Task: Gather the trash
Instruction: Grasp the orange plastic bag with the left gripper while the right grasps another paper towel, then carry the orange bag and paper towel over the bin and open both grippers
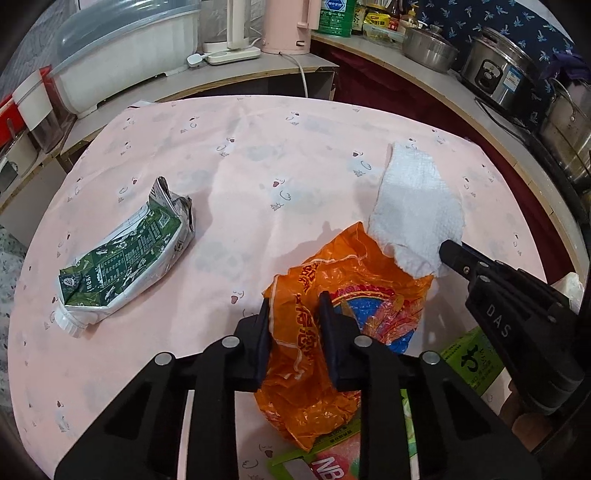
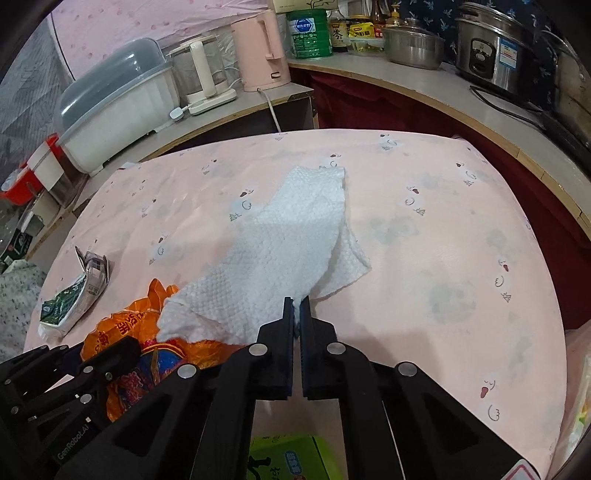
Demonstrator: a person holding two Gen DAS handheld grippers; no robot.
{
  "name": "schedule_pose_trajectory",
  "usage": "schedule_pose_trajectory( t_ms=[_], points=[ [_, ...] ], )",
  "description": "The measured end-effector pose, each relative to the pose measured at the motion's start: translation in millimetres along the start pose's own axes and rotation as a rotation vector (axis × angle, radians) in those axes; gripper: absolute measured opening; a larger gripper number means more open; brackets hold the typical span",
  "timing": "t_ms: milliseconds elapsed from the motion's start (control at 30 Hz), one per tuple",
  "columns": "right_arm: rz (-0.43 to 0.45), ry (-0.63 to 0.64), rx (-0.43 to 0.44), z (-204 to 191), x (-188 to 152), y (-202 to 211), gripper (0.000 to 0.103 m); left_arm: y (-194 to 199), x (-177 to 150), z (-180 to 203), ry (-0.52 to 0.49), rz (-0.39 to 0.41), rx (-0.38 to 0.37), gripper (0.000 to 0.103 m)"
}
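Note:
My left gripper [image 1: 295, 306] is shut on the rim of an orange plastic bag [image 1: 332, 332] and holds it up over the pink tablecloth [image 1: 258, 166]. My right gripper [image 2: 297, 306] is shut on a white paper towel [image 2: 280, 258], whose lower edge hangs at the bag's mouth. In the left wrist view the towel [image 1: 413, 206] and the right gripper [image 1: 448, 253] are right of the bag. A crushed green-and-white milk carton [image 1: 125, 254] lies on the cloth at the left; in the right wrist view the carton [image 2: 74, 295] lies far left, beside the bag [image 2: 147, 354].
Green and pink packets [image 1: 472, 358] lie under the bag near the table's front edge. Behind the table a counter holds a white dish-rack box [image 1: 122, 55], a pink kettle [image 1: 291, 26], tins, steel pots [image 1: 428, 48] and a rice cooker [image 1: 498, 70].

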State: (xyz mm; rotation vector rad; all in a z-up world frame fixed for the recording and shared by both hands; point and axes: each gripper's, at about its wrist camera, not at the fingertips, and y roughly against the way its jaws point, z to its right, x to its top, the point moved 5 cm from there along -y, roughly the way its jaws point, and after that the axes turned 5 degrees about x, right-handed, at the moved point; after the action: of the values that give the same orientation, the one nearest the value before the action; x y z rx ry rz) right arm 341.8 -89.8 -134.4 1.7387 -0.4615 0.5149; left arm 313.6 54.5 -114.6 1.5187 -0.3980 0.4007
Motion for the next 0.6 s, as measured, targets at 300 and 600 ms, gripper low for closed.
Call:
schedule_pose_trajectory(
  t_ms=[300,600],
  points=[
    [0.150,-0.073,-0.014,30.7,19.0,77.5,0.003,45.5,8.3,15.0,-0.015,0.075,-0.027,0.018],
    [0.304,-0.143,-0.054,75.7,20.4,174.6,0.003,105.0,13.4,55.3,-0.063,0.175,-0.063,0.018]
  ],
)
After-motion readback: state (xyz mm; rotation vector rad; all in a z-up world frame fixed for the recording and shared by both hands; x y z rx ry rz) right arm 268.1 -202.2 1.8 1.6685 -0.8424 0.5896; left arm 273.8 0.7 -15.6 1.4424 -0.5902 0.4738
